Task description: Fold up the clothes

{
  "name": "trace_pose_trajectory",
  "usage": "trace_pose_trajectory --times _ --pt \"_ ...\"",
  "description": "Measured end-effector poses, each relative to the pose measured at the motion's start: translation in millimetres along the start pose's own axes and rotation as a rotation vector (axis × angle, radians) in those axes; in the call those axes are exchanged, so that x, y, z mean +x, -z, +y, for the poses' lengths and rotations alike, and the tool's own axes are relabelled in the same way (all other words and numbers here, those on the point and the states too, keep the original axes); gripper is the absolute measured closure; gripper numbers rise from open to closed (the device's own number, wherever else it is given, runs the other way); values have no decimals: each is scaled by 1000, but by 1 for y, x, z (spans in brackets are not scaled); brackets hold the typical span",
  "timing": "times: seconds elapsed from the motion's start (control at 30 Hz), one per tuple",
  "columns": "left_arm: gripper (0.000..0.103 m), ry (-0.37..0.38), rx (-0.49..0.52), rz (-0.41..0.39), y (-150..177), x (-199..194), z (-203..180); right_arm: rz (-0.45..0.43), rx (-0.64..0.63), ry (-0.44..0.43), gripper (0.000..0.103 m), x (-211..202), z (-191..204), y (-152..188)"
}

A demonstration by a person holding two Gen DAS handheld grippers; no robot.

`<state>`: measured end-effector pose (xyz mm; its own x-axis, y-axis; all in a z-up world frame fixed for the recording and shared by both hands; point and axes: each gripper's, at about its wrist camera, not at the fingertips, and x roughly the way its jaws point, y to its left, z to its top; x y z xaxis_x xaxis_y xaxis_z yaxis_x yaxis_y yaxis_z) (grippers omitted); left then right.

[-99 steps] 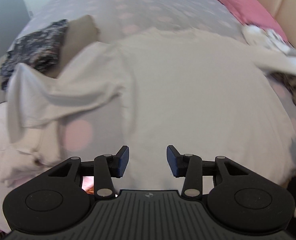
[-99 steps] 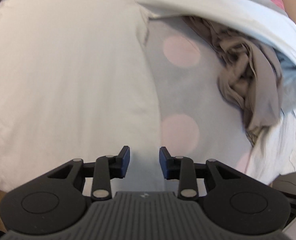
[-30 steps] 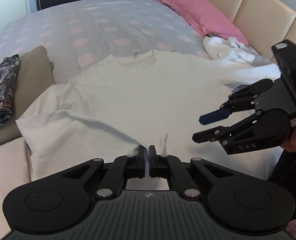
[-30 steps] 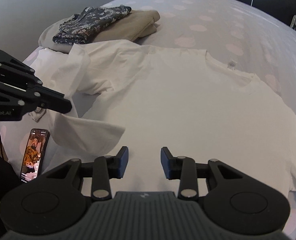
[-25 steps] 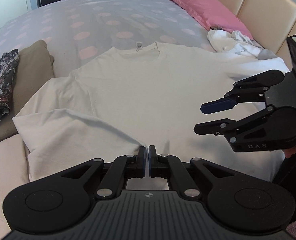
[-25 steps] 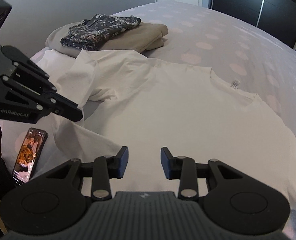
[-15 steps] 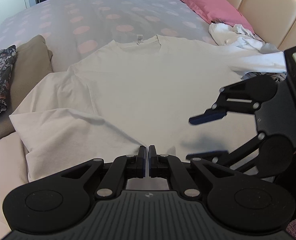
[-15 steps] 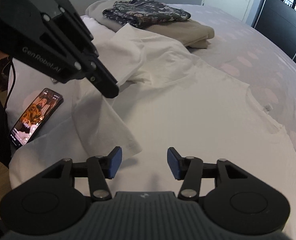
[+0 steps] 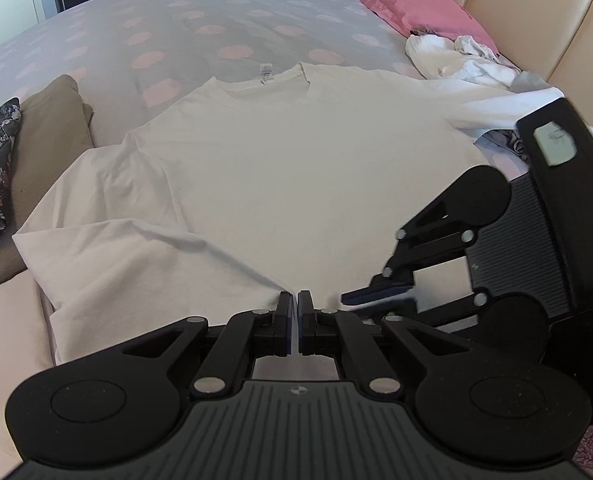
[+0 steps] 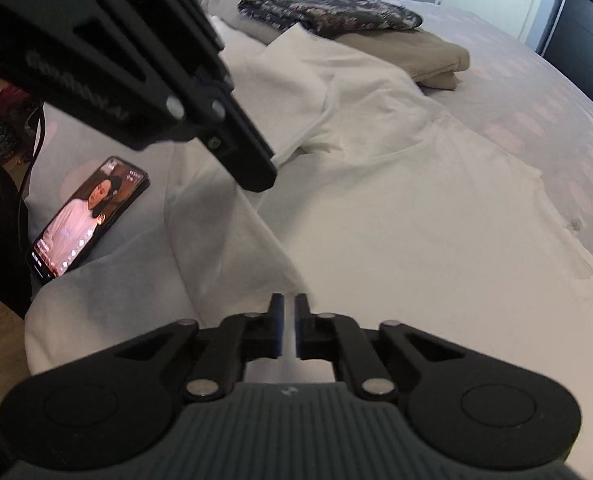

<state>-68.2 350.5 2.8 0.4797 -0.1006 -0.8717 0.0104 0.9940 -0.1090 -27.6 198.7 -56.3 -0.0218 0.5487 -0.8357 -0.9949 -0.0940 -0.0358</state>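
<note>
Left gripper (image 9: 298, 322): clenched on near hem of white T-shirt (image 9: 296, 168), spread flat mid-bed.
Right gripper (image 10: 289, 330): clamped on same hem, just beside.
Risk: thin pinches probably slipping; hem bunching between close grips.
Edges: phone (image 10: 88, 214) near left; folded stack (image 10: 376, 40) far left.
Room: open bedspread (image 9: 216, 20) beyond collar.

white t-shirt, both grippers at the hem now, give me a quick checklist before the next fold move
1. Left gripper shut on the white t-shirt hem: ok.
2. Right gripper shut on the hem: ok, cloth shows between its fingers in the left wrist view.
3. Shirt body flat: ok.
4. Left sleeve flat: not ok, rumpled.
5. Phone clear of cloth: ok, beside it.
6. Right sleeve clear of the laundry pile: cannot tell.
</note>
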Motion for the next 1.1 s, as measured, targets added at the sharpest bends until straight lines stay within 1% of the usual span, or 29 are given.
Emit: trace_pose_trajectory --times 0.03,0.1,0.13,0.17,0.23,0.33,0.4,0.47,0.5,0.53,0.6,0.63,0.7,0.73,0.8,0.83,0.93,1.0,1.07,1.1 --pt "103 -3 -2 -2 0 -1 0 -4 17 5 103 -5 -2 -1" --pt "103 -11 -8 -10 0 -3 2 -16 68 5 103 -18 -7 -5" --pt "100 -17 -15 -20 0 -6 4 -30 90 4 103 -26 -10 -8" --pt "94 -23 -24 -31 0 -9 6 -53 109 1 103 -35 -12 -9" --pt "88 -22 -57 -64 -1 -18 13 -100 147 1 103 -53 -16 -13" --pt "87 -20 -107 -112 -2 -31 25 -171 199 22 103 -78 -21 -17" --pt "87 -27 -129 -132 -1 -36 31 -198 212 42 103 -87 -25 -17" --pt "87 -38 -137 -133 0 -38 33 -184 207 37 103 -85 -27 -14" --pt "86 -43 -142 -134 1 -39 34 -168 207 25 101 -81 -27 -11" --pt "85 -50 -144 -132 2 -39 35 -140 204 17 99 -75 -27 -9" --pt "84 -66 -144 -115 5 -36 37 -86 183 23 98 -61 -24 -3" --pt "84 -75 -143 -103 7 -34 37 -62 180 27 94 -52 -24 0" --pt "84 -91 -143 -80 9 -30 39 -18 208 14 79 -36 -28 6" --pt "84 -95 -144 -73 10 -28 40 -1 231 6 75 -28 -31 9" --pt "84 -104 -146 -59 11 -26 43 29 278 -14 74 -13 -37 14" --pt "84 -108 -147 -52 12 -25 44 40 286 -22 74 -6 -37 16" --pt "83 -114 -149 -41 12 -22 46 50 256 -31 72 9 -35 16" --pt "83 -116 -147 -37 11 -21 47 42 238 -48 65 16 -32 14" --pt "83 -117 -146 -30 10 -20 48 34 227 -64 63 23 -29 9" --pt "83 -118 -146 -26 10 -19 48 31 223 -69 64 26 -27 8"
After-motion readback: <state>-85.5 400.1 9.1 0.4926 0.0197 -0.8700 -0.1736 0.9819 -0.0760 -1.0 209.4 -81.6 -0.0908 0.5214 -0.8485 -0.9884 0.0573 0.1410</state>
